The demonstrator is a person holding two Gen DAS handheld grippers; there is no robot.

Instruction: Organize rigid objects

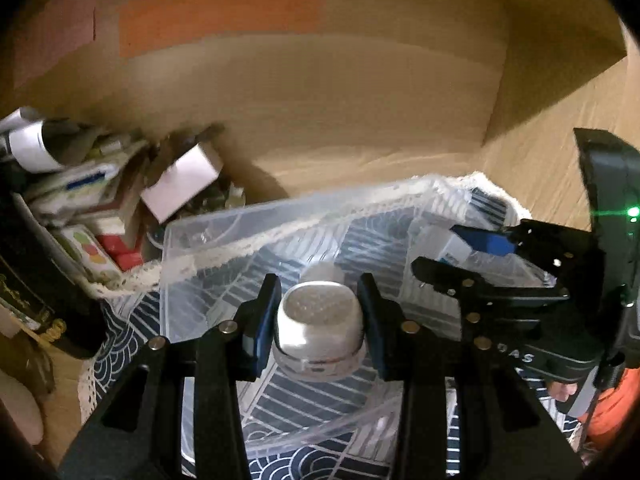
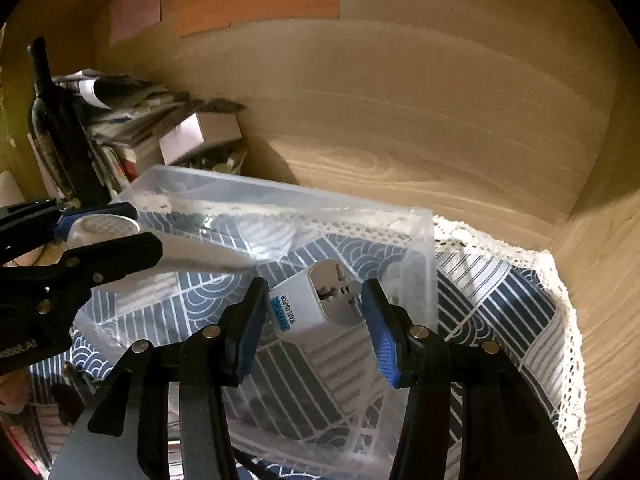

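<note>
Here the clear plastic bin [image 2: 416, 240] stands on a blue-and-white patterned cloth [image 2: 500, 292] with a lace edge, spread over the wooden counter [image 2: 440, 152]. Behind the bin the counter runs bare to the wooden back wall [image 2: 400, 60], and to the right of the cloth a side panel closes the corner. The back-left corner is crowded: a dark bottle [image 2: 48, 112], a stack of papers and booklets [image 2: 120, 112] and a small white box [image 2: 200, 132] press close to the bin's back-left edge.

The left hand-held gripper [image 1: 318, 320] is clenched on a small silver-capped jar [image 1: 320, 324], its blue pads touching both sides; the cap is brushed metal with a dimpled top, over a clear glass base. It is held above the open bin near its front-left part. The right hand-held gripper [image 2: 316, 316] hangs over the bin's middle around a white travel adapter [image 2: 320, 300] with a blue label and socket holes on its face. Its left pad touches the adapter; its right pad stands just beside it, so whether it grips cannot be told.

One bin, one jar, one adapter, two grippers. Inside the bin a pale rounded object [image 2: 272, 236] lies toward the back wall.
</note>
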